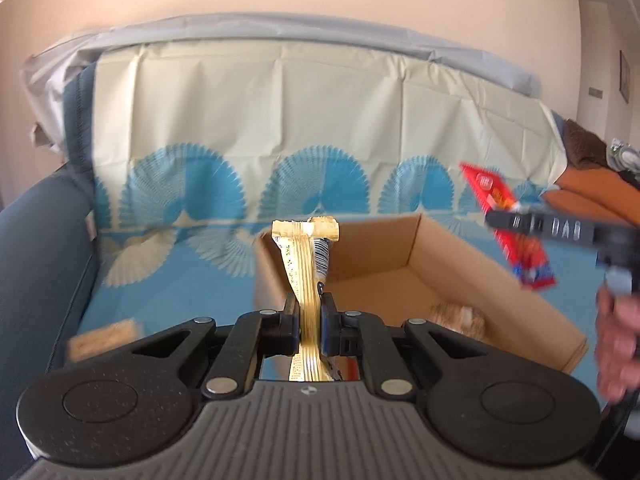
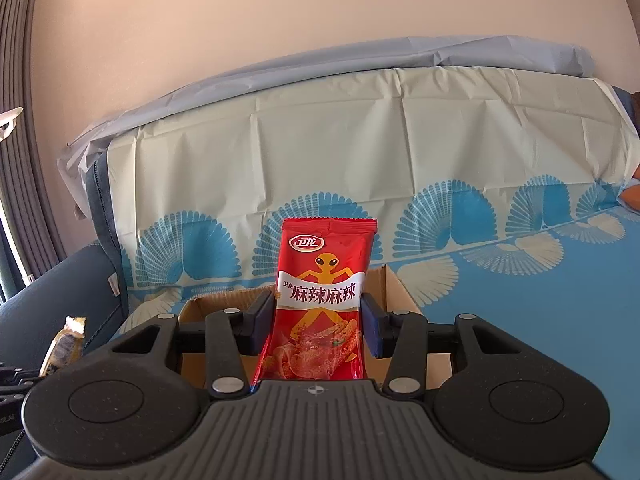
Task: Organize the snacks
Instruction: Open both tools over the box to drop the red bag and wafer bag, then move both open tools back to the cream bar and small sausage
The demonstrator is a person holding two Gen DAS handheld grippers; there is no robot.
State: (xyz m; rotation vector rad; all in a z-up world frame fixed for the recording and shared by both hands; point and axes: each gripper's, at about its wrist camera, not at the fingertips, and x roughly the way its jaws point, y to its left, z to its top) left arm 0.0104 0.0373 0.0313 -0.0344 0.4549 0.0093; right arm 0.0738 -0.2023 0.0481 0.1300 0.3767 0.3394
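Left gripper: clamped on gold packet, barcode showing, held above box. Right gripper: clamped on red packet, lettered "卫龙 麻辣麻辣", orange alien figure, over the box. Box stands on blue-patterned cloth.

Snack packet: red, orange alien figure, white band with dark red characters, white oval logo near top. Second wrapper: gold with fine lengthwise stripes, white barcode patch. Box: plain brown cardboard. Cloth: bright blue below, cream above, with blue and cream fan shapes along the border. Sofa arm: dark blue. Wall: pale peach. Grippers: black fingers, grey ribbed body.
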